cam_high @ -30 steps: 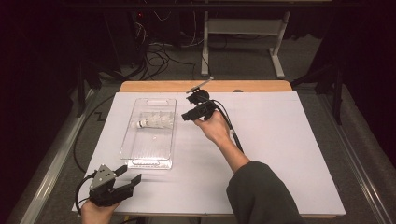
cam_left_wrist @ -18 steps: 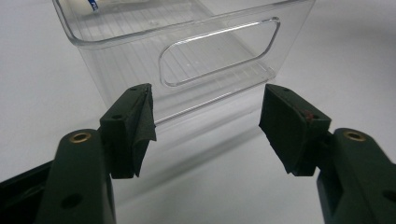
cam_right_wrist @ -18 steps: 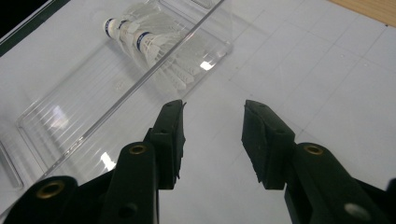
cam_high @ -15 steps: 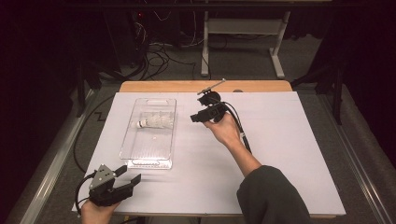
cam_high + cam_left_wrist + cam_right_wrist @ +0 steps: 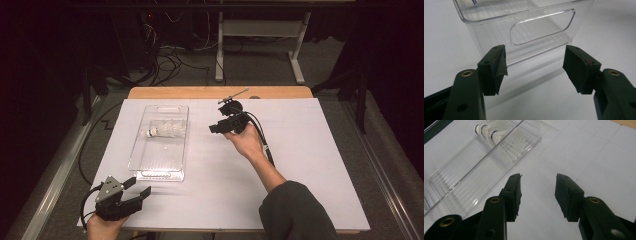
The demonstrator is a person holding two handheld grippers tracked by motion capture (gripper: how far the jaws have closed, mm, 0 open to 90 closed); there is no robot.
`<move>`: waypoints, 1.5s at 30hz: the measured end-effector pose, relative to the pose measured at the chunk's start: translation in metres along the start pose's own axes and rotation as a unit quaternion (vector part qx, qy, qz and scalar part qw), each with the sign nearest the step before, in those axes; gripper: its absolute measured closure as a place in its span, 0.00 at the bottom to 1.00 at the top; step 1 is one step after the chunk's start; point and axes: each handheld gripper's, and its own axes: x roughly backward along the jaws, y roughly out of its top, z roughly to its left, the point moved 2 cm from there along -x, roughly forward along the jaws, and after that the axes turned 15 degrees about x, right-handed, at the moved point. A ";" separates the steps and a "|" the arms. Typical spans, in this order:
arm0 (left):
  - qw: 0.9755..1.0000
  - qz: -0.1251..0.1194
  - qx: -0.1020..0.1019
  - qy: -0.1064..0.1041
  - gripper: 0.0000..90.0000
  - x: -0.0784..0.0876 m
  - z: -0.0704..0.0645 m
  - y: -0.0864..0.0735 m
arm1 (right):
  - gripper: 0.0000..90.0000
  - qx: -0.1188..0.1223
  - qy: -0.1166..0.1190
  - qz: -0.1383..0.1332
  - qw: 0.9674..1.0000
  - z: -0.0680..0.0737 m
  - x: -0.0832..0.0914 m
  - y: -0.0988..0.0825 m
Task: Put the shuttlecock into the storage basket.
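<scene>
A white sheet (image 5: 310, 165) is covering the table, with the wooden edge (image 5: 190, 93) showing at 12 o'clock and cables (image 5: 172, 60) lying on the floor beyond. Nothing is standing between either gripper and the clear plastic bin (image 5: 161, 165), which is lying lengthwise at about 10 o'clock on the sheet. Shuttlecocks (image 5: 162, 131) are resting on their sides in its far half (at least two cork heads are showing in the right gripper view (image 5: 485, 130)); its near half is bare.

The right gripper (image 5: 216, 128) is hovering at 3 o'clock from the bin, well apart, its jaws having just been opening, released with nothing between them. The left gripper (image 5: 137, 187) is waiting at 6 o'clock, just before the bin's handle cutout (image 5: 542, 27), jaws spread and gripping nothing.
</scene>
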 end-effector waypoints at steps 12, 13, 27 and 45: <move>1.000 0.000 0.001 -0.001 0.40 0.000 0.000 0.000 | 0.63 -0.007 0.000 -0.008 1.000 -0.003 0.005 -0.010; 1.000 0.000 0.001 0.000 0.40 0.001 0.000 0.000 | 0.63 -0.007 -0.001 -0.008 1.000 -0.004 0.005 -0.011; 1.000 -0.001 0.002 0.000 0.40 0.000 0.000 0.000 | 0.63 -0.020 -0.002 -0.016 1.000 -0.009 0.011 -0.019; 1.000 0.000 0.007 -0.003 0.40 0.001 0.001 0.000 | 0.63 -0.031 -0.006 -0.019 0.999 -0.016 0.017 -0.033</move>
